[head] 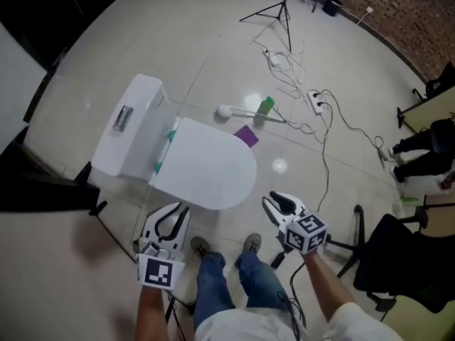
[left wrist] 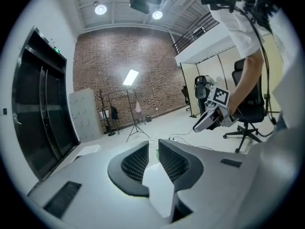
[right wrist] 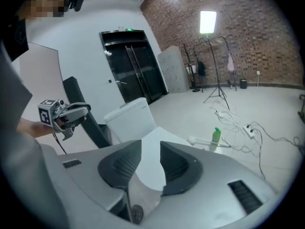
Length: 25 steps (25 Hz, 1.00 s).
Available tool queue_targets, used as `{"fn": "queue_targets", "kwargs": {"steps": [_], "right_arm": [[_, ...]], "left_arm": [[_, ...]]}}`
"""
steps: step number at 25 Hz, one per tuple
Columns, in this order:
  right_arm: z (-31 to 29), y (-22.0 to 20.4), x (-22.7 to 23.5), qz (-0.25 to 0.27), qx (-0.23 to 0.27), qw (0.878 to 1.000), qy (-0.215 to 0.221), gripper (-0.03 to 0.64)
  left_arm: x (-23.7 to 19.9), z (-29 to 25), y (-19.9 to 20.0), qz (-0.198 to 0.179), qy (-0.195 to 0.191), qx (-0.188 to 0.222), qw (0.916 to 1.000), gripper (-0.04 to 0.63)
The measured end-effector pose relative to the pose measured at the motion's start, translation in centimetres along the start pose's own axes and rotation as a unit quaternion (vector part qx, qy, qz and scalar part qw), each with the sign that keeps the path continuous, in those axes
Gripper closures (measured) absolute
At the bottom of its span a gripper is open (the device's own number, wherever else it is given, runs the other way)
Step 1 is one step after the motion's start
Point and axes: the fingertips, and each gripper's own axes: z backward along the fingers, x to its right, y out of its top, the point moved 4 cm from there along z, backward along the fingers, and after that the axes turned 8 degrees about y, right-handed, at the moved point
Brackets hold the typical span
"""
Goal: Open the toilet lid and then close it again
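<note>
The white toilet stands left of centre in the head view, its lid [head: 210, 163] lying closed over the bowl and the tank [head: 128, 130] behind it. My left gripper [head: 183, 209] hovers just off the lid's near left edge, jaws drawn together to a slit with nothing in them. My right gripper [head: 269, 202] hangs right of the lid's front, apart from it, jaws a little open and empty. In the right gripper view the right gripper [right wrist: 151, 144] looks along the lid [right wrist: 151, 168] toward the tank [right wrist: 129, 117]. The left gripper view shows the left gripper [left wrist: 153, 147] facing open floor.
A toilet brush [head: 234, 112], a green bottle [head: 264, 108] and a purple scrap [head: 246, 135] lie just beyond the bowl. Cables and a power strip [head: 316, 102] trail across the floor to a tripod [head: 281, 9]. An office chair [head: 398, 261] stands at right. My shoes [head: 200, 246] are before the bowl.
</note>
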Motion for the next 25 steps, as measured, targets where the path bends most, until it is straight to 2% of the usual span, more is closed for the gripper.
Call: {"fn": "queue_targets", "kwargs": {"steps": [3,4,6,9,11,15,21,25], "right_arm": [[-2.6,-6.1,3.9,-0.098,-0.001,0.995,0.004,0.503],[-3.5,-8.1,5.4,-0.137,0.002,0.991,0.007,0.503],[-5.6,-12.2,8.4,-0.206,0.011,0.978,0.012,0.49],[-8.8,-17.6,12.6,-0.261,0.022,0.965,0.012,0.465],[-10.9,-20.5,15.0,-0.285,0.028,0.958,0.013,0.437],[-13.9,-24.1,17.6,-0.307,0.042,0.951,0.015,0.436],[-16.1,-23.4,17.7,-0.314,0.069,0.946,0.025,0.436],[-16.2,-22.8,17.5,-0.318,0.07,0.945,0.017,0.436]], "left_arm": [[2.4,-2.9,-4.4,-0.017,-0.016,0.009,0.9997,0.523],[3.4,-3.9,-6.1,-0.022,-0.024,0.005,0.9995,0.5],[5.7,-5.7,-9.6,-0.032,-0.042,-0.007,0.9986,0.498],[9.5,-8.1,-14.7,-0.049,-0.064,-0.023,0.9965,0.497],[11.9,-9.8,-17.6,-0.053,-0.076,-0.028,0.9953,0.498],[14.6,-12.6,-21.5,-0.052,-0.086,-0.035,0.9944,0.497],[15.3,-13.6,-22.7,-0.04,-0.083,-0.045,0.9947,0.497],[15.8,-12.8,-22.8,-0.033,-0.085,-0.05,0.9946,0.498]]}}
